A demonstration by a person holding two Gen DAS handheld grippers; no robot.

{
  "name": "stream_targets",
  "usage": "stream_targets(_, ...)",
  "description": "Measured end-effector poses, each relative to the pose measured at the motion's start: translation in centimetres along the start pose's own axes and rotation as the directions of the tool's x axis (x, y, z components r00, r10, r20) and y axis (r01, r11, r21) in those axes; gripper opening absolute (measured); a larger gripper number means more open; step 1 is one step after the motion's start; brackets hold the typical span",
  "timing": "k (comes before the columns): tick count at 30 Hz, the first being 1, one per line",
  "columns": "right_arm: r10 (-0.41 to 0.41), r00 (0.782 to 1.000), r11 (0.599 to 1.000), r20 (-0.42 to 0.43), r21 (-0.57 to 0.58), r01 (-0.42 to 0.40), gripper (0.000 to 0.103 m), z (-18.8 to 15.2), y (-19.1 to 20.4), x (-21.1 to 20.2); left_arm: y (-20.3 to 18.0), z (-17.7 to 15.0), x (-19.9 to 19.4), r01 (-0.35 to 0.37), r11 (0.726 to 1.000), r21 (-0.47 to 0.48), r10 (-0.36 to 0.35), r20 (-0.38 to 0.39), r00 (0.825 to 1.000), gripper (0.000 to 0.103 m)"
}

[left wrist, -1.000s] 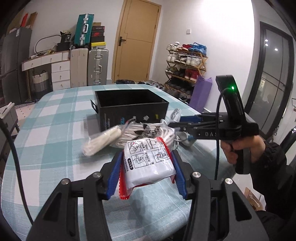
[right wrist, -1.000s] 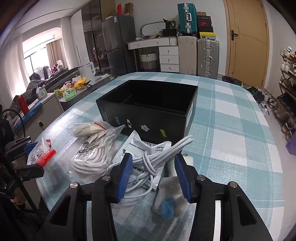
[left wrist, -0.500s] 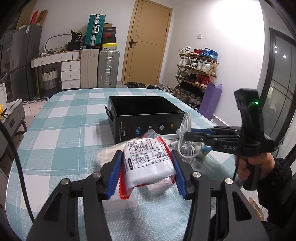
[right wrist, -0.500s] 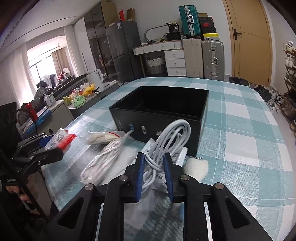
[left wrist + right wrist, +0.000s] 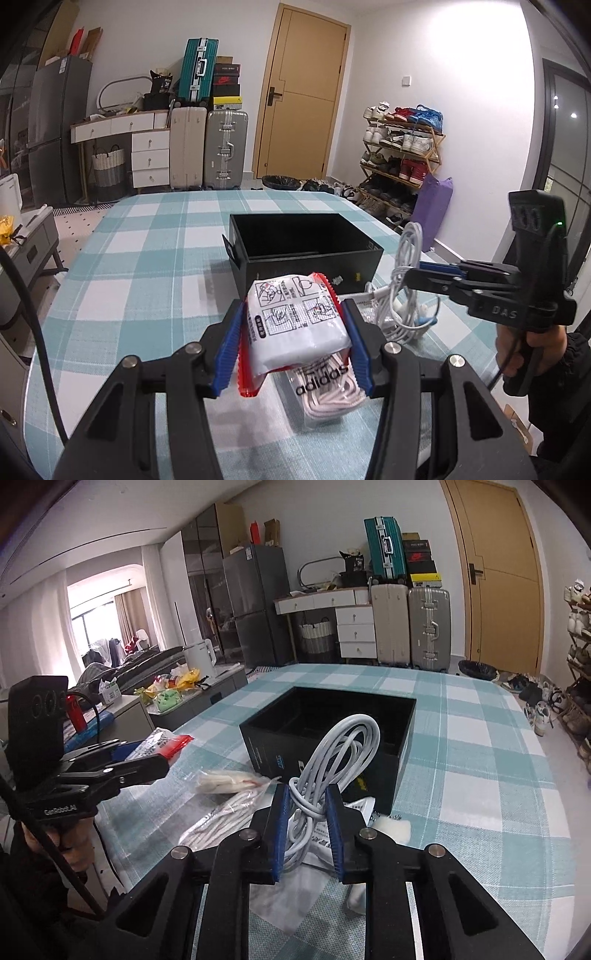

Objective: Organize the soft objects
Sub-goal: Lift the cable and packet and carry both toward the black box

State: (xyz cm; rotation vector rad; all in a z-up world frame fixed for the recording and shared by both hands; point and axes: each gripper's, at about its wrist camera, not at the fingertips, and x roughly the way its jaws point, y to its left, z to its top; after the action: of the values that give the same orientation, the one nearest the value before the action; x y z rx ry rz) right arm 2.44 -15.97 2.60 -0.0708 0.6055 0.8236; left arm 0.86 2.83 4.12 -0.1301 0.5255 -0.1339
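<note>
Pinched between the blue pads of the left gripper [image 5: 295, 332], nearest the left wrist camera, a white packet with red edges [image 5: 291, 325] is held above the checked tablecloth [image 5: 147, 295]. Just beneath and beyond it, a clear bag of white laces [image 5: 328, 387] printed "adidas" is seen lying on the cloth. To the right, the right gripper [image 5: 410, 277] is held in a hand [image 5: 524, 347], its jaws pressed onto a coiled white cable [image 5: 406, 288] that is lifted clear of the table.

From the right wrist camera, the same cable [image 5: 332, 764] is seen clamped between the blue pads of the right gripper [image 5: 306, 827], its loop standing upright in front of the black box [image 5: 325, 746]. Beneath it lie a flat plastic sleeve [image 5: 295, 886] and what may be a small white fluffy item [image 5: 393, 829], partly hidden. A small wrapped bundle [image 5: 229, 779] rests left of the box, near the laces [image 5: 225, 816]. The box is open-topped and appears empty, though its floor is dark. Further off, suitcases [image 5: 207, 147], a wooden door [image 5: 303, 99] and a shoe rack [image 5: 402, 147] are visible along the walls.
</note>
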Motion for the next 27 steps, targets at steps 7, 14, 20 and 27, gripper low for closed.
stream_targets(7,-0.008,0.998,1.0,0.066,-0.009,0.008,0.02,1.7,0.3,-2.0,0.4,1.4,0.7,-0.026,1.0,-0.012,0.026,0.016,1.0,0.051)
stream_targets(14,-0.02,0.994,1.0,0.107,-0.01,0.021,0.02,3.5,0.2,-3.0,0.2,2.8,1.8,-0.045,0.999,-0.005,0.045,0.026,0.999,0.051)
stream_targets(20,-0.033,0.991,0.999,0.129,-0.003,0.034,0.019,4.6,0.1,-3.3,0.0,4.2,3.0,-0.057,0.998,0.0,0.057,0.032,0.998,0.051)
stream_targets(27,-0.062,0.986,0.998,0.154,0.013,0.061,0.02,6.3,-0.5,-3.0,-0.2,5.9,4.8,-0.069,0.998,0.008,0.068,0.036,0.997,0.051)
